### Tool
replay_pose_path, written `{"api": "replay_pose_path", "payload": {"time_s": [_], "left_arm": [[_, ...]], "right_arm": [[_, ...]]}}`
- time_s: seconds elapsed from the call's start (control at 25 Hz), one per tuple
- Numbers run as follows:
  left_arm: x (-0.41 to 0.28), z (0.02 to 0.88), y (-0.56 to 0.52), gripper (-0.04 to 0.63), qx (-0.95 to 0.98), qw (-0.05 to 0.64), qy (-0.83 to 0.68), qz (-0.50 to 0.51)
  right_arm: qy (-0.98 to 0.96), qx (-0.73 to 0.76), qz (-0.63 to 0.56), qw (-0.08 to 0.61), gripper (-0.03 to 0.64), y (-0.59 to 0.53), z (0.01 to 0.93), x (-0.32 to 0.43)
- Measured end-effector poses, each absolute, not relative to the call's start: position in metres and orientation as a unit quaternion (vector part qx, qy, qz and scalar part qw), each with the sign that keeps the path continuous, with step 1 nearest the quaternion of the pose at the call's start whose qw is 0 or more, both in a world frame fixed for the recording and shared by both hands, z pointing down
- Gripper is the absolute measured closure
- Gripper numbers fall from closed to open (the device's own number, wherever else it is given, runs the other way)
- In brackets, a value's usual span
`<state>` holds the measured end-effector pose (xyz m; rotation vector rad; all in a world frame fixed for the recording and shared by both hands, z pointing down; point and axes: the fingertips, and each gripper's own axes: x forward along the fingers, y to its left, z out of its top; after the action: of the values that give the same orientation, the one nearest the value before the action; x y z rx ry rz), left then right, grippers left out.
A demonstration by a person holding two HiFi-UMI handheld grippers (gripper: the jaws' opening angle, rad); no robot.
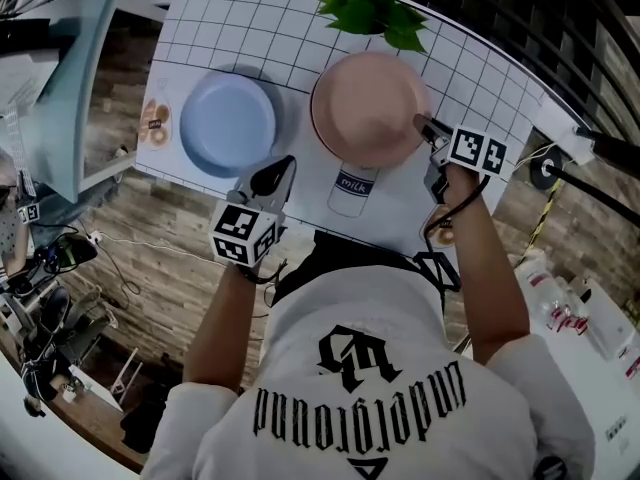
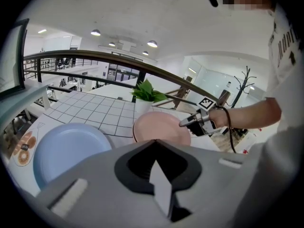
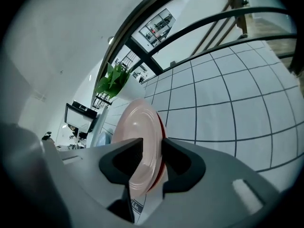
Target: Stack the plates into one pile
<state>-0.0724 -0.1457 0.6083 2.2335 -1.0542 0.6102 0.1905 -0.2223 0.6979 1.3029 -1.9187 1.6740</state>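
On the table (image 1: 230,28), the left plate (image 1: 228,124) is lying beside the right plate (image 1: 368,108); a plant (image 1: 375,3) is standing behind the latter, a milk carton (image 1: 352,190) before it.

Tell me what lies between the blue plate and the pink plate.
Only bare gridded mat; the blue plate and pink plate are apart. The left gripper points at that gap from the near side. The head view shows it.

A green potted plant (image 1: 372,8) is set at the far edge of the gridded tabletop (image 1: 250,28). A white milk bottle (image 1: 352,190) is laid near its front, and a doughnut card (image 1: 154,123) at its left.
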Motion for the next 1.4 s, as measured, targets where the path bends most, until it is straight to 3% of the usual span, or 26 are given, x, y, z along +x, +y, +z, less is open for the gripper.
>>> {"api": "replay_pose_path", "payload": {"time_s": [0.4, 0.88, 1.4], "left_arm": [[-0.087, 0.592, -0.135, 0.546, 0.844, 0.282, -0.4, 0.22], [-0.132, 0.543, -0.094, 0.546, 0.85, 0.246, -0.425, 0.188], [-0.187, 0.453, -0.03, 0.546, 0.866, 0.173, -0.452, 0.127]], "right_arm": [[-0.676, 0.493, 0.522, 0.168, 0.492, -0.216, 0.679, 0.2], [-0.71, 0.481, 0.488, 0.161, 0.494, -0.169, 0.626, 0.145], [-0.838, 0.419, 0.305, 0.169, 0.5, -0.106, 0.493, 0.063]]}}
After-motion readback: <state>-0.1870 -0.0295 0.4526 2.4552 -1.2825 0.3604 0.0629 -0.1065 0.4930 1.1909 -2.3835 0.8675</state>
